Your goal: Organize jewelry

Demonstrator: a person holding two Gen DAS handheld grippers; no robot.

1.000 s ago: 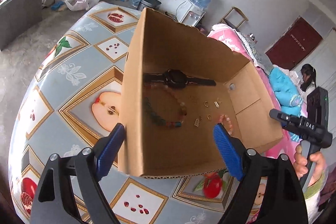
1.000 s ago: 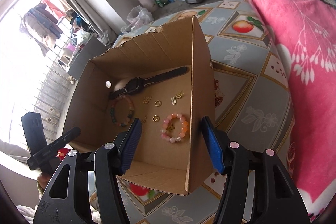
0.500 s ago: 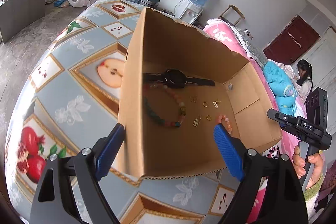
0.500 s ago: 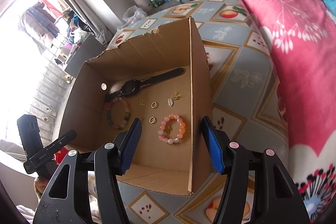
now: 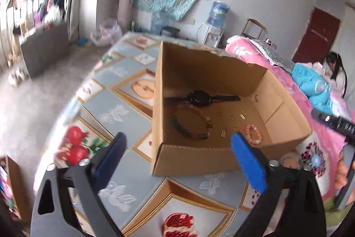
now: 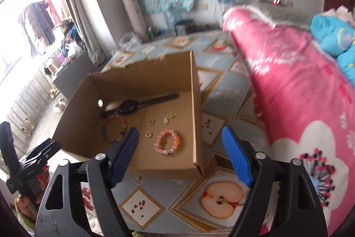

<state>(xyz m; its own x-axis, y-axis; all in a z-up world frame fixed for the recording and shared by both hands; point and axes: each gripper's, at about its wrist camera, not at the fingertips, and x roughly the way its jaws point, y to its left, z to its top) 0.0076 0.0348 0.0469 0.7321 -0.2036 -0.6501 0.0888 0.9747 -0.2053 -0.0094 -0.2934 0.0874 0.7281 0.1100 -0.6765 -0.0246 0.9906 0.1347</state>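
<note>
An open cardboard box [image 5: 199,157] stands on the table. On its floor lie a black watch [image 5: 199,98], a multicolour bead bracelet [image 5: 190,126], a pink bead bracelet [image 5: 253,134] and small gold rings and charms [image 5: 231,117]. My left gripper [image 5: 177,136] hovers short of the box's near-left corner. Its jaws are opening and grip nothing. The right wrist view shows the same box [image 6: 196,114], watch [image 6: 131,106], pink bracelet [image 6: 167,141] and multicolour bracelet [image 6: 114,128]. My right gripper [image 6: 179,130] hangs before the near-right corner, its jaws opening and empty.
The table wears a blue cloth with fruit pictures [image 5: 124,108]. A bed with a pink flowered blanket [image 6: 299,81] runs along the table's right side. A person [image 5: 335,68] sits at its far end. A grey cabinet [image 5: 44,48] stands on the floor at left.
Both grippers have drawn back from the box, so its near wall now lies beyond their fingertips. Both pairs of jaws stand wider than before. The jewelry lies as it did.
</note>
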